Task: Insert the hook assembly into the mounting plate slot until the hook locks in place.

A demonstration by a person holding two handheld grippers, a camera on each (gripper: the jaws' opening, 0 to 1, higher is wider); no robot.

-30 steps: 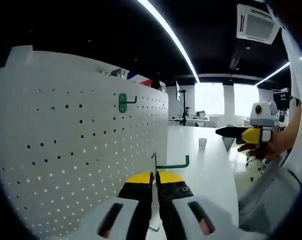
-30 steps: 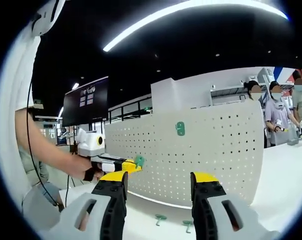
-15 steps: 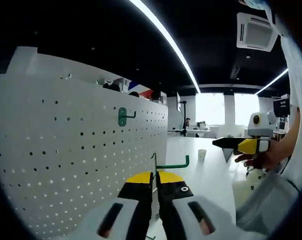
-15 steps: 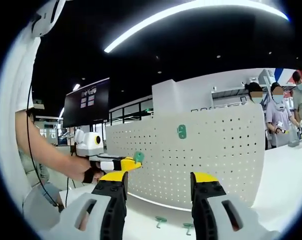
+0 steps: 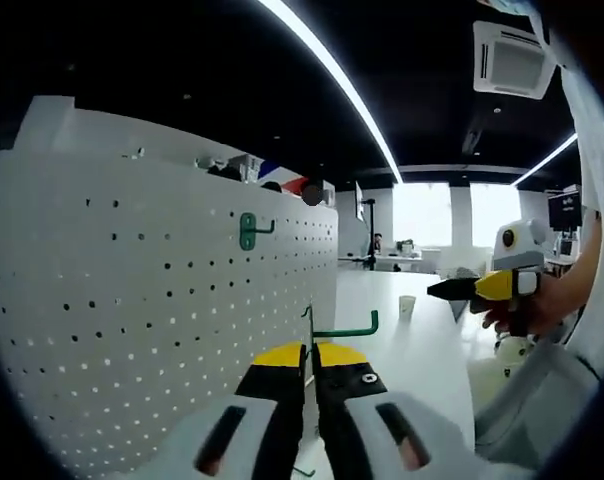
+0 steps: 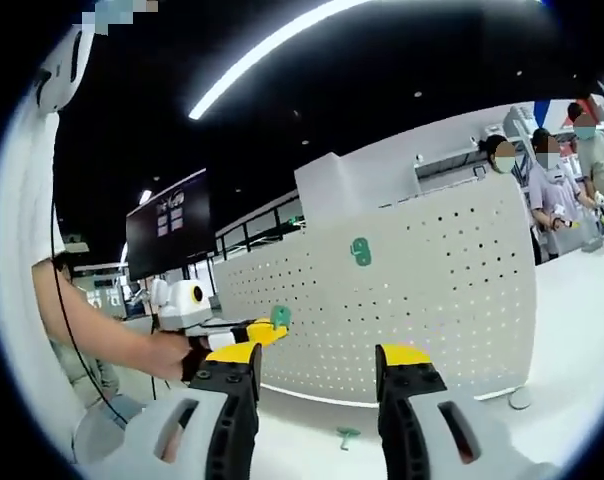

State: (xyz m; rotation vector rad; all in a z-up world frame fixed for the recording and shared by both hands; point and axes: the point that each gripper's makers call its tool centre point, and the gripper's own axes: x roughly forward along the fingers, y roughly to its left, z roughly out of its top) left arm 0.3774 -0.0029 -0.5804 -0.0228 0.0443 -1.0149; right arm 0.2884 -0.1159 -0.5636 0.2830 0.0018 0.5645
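A white pegboard mounting plate [image 5: 132,290] stands upright on the left of the left gripper view, and one green hook [image 5: 248,229] hangs on it. My left gripper [image 5: 310,352] is shut on a second green hook [image 5: 344,328], held just off the plate's face. In the right gripper view the plate [image 6: 412,300] faces me with the mounted hook [image 6: 360,252] on it. There the left gripper [image 6: 244,332] comes in from the left with its green hook [image 6: 279,317] close to the plate. My right gripper [image 6: 317,362] is open with nothing between its jaws.
A loose green hook [image 6: 347,435] lies on the white table [image 6: 572,330] below the plate. A paper cup [image 5: 405,307] stands further along the table. Several people stand behind the plate at the right. A dark monitor [image 6: 170,223] hangs at the left.
The right gripper view has rolled and shifted, so the plate sits tilted now. The left gripper still holds its hook near the plate, barely moved.
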